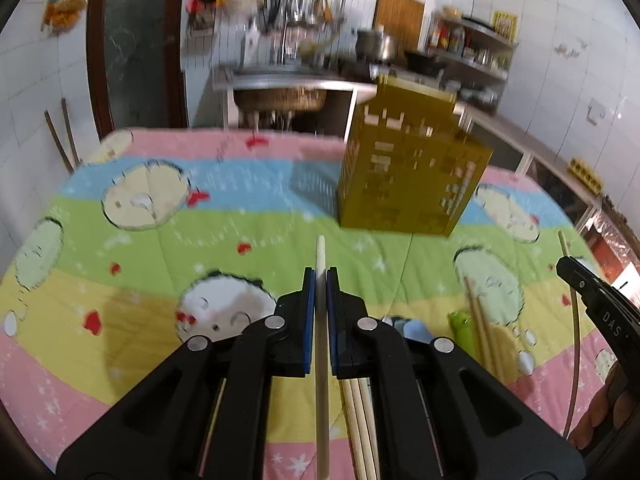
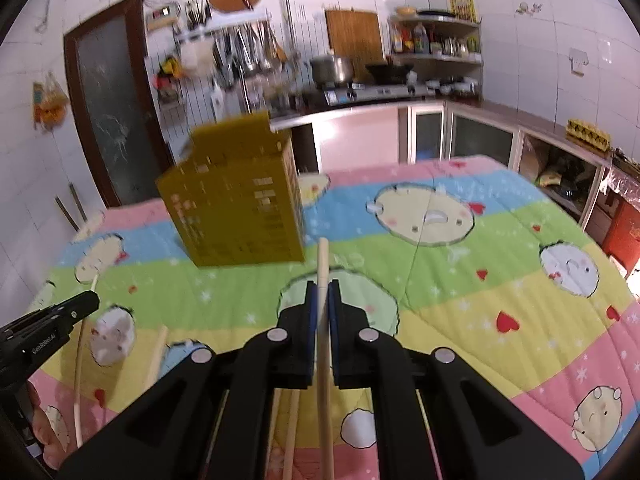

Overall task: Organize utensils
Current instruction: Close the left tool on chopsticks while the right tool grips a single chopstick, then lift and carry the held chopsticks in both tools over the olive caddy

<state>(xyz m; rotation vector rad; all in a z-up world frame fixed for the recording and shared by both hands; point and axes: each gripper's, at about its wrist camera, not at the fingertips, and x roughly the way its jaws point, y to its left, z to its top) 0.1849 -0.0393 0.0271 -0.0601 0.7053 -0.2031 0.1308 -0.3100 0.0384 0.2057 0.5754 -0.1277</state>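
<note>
Chopsticks (image 1: 321,320): one clamped in left gripper (image 1: 320,276), another (image 2: 323,320) in right gripper (image 2: 322,286); holder (image 1: 408,168) ahead, loose chopsticks (image 1: 480,332) beside the left gripper remain unsorted

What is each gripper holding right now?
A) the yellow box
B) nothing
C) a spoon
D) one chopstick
D: the left gripper is shut on a pale chopstick poking out past its jaws, and the right gripper pinches another chopstick the same way.
</note>
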